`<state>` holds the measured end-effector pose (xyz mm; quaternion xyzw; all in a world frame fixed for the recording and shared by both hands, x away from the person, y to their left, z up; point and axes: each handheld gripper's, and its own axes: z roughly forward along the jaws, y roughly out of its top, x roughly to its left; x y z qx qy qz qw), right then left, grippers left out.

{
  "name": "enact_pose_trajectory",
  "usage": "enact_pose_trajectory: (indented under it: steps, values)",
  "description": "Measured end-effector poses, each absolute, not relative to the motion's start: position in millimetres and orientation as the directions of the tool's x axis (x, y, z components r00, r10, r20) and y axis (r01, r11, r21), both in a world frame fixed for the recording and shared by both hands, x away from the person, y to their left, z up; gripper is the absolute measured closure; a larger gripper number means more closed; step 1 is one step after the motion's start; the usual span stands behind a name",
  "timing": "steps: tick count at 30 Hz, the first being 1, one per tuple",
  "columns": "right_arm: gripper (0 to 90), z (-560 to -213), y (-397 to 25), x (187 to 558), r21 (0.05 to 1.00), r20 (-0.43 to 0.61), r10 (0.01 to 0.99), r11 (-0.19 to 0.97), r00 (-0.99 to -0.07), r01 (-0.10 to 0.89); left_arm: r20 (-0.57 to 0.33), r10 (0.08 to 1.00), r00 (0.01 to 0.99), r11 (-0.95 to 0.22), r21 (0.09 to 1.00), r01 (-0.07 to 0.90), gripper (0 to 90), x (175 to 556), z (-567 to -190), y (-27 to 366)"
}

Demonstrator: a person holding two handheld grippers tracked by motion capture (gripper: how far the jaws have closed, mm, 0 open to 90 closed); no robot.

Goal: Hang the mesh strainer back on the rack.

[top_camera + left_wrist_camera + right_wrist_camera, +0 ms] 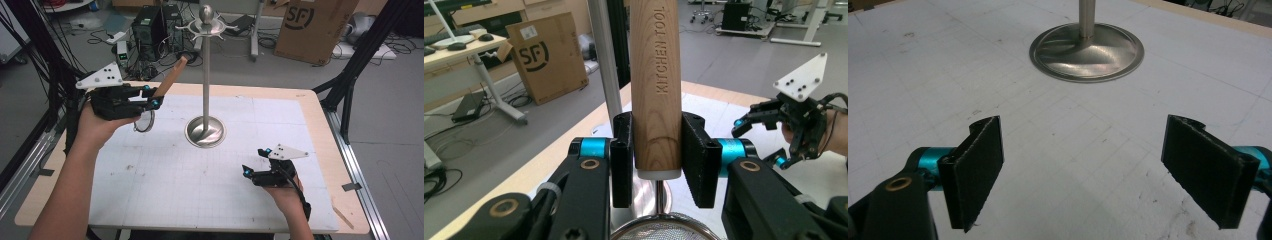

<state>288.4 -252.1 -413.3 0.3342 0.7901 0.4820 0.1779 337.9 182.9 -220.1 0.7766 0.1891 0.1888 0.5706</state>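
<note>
I am holding the strainer [145,121] by its wooden handle [656,90] in my left gripper [150,100], right gripper [255,162] idling wide open, probably next raising it toward the stand [205,75] hooks.

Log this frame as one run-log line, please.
left hand-held gripper: shut on wooden strainer handle, raised left of stand | right hand-held gripper: open, empty, low over mat

Left gripper [150,100] raised, fingers clamped, right gripper [256,162] low, fingers spread
</note>
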Motion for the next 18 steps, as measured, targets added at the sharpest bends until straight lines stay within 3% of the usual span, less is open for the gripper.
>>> enact_pose_trajectory:
  steps: [18]
  values:
    - [16.1, -413, -253, 288, 0.882, 0.041, 0.702, 0.309, -0.711, 0.356, 0.118, 0.519, 0.847, -0.291, 0.956, 0.045, 68.7, 348, -187, 173]
